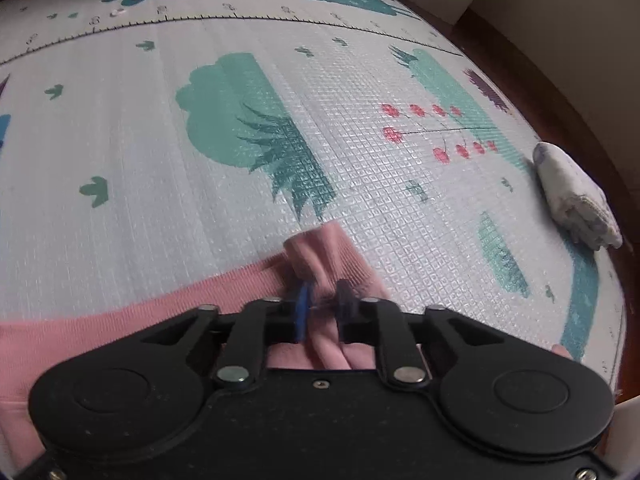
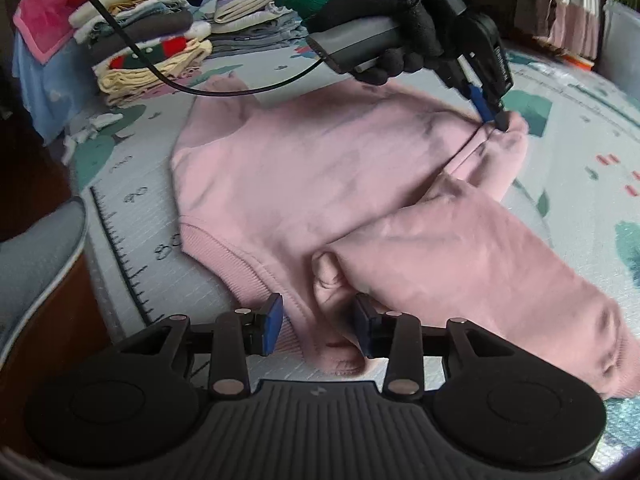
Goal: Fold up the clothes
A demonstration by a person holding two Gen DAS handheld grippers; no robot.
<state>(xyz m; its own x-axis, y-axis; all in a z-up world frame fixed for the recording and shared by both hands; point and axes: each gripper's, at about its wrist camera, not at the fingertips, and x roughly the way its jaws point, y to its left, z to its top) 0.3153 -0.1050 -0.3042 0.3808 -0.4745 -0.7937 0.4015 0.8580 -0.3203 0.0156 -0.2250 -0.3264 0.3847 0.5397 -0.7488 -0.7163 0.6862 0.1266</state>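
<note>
Right gripper (image 2: 318, 330): nearest the lens; jaws stand apart, a fold of the hem between the blue pads; pads not seen pressing on it.
Pink sweatshirt (image 2: 304, 184): lies spread on the play mat (image 2: 580, 92), ahead of and under the right jaws.
Long axis: body runs from the ribbed hem at the right jaws away toward the far neck end, slanting to the upper right in the right wrist view.
Sleeve: folded across, pointing down and right of the right jaws; cuff near the picture's right edge.
Left gripper (image 2: 496, 118): held in a black-gloved hand (image 2: 384, 20); jaws clamped together on a bunched pinch of pink cloth at the far end of the garment.
Left wrist view: same pinch (image 1: 320, 264) rises between the closed jaws; ribbed pink edge runs off to the left of them.
White folded cloth (image 1: 576, 196): well right of the left jaws, at the mat's edge.
Stacked clothes (image 2: 148, 36): far left, beyond the sweatshirt.
Hard to make out: cloth at both pinches is motion-blurred; near hem corner hidden behind the right gripper body; other sleeve not seen.
</note>
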